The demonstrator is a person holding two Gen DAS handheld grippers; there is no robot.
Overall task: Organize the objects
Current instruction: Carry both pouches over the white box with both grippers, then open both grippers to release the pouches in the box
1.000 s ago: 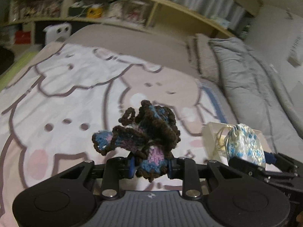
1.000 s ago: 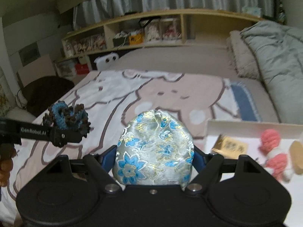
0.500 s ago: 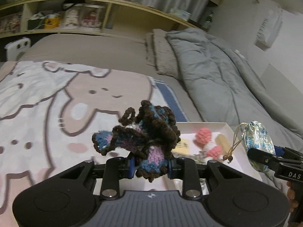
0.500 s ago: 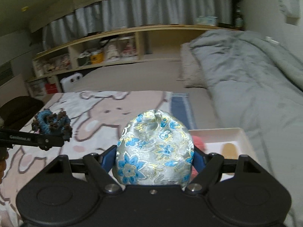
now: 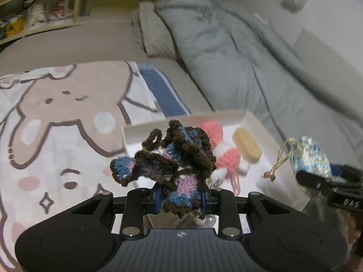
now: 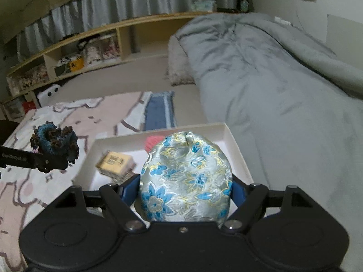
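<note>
My left gripper (image 5: 181, 198) is shut on a crocheted piece (image 5: 172, 158) of brown, blue and purple yarn, held above the near left part of a white box (image 5: 251, 119). My right gripper (image 6: 185, 188) is shut on a silver brocade pouch (image 6: 186, 179) with blue flowers, hanging over the same white box (image 6: 229, 133). The pouch (image 5: 310, 156) and its beaded drawstring show at the right of the left wrist view. The crocheted piece (image 6: 55, 141) appears left of the box in the right wrist view.
Inside the box lie a pink knitted doll (image 5: 224, 151), a tan oblong piece (image 5: 247, 145) and a small yellow packet (image 6: 116, 159). The box rests on a cartoon-print blanket (image 5: 56, 117). A grey duvet (image 6: 272, 72) fills the right side; wooden shelves (image 6: 90, 52) line the back.
Both grippers have swung to the right with their loads, from over the blanket to over the white box. The grips on the crocheted piece and the pouch are unchanged.
</note>
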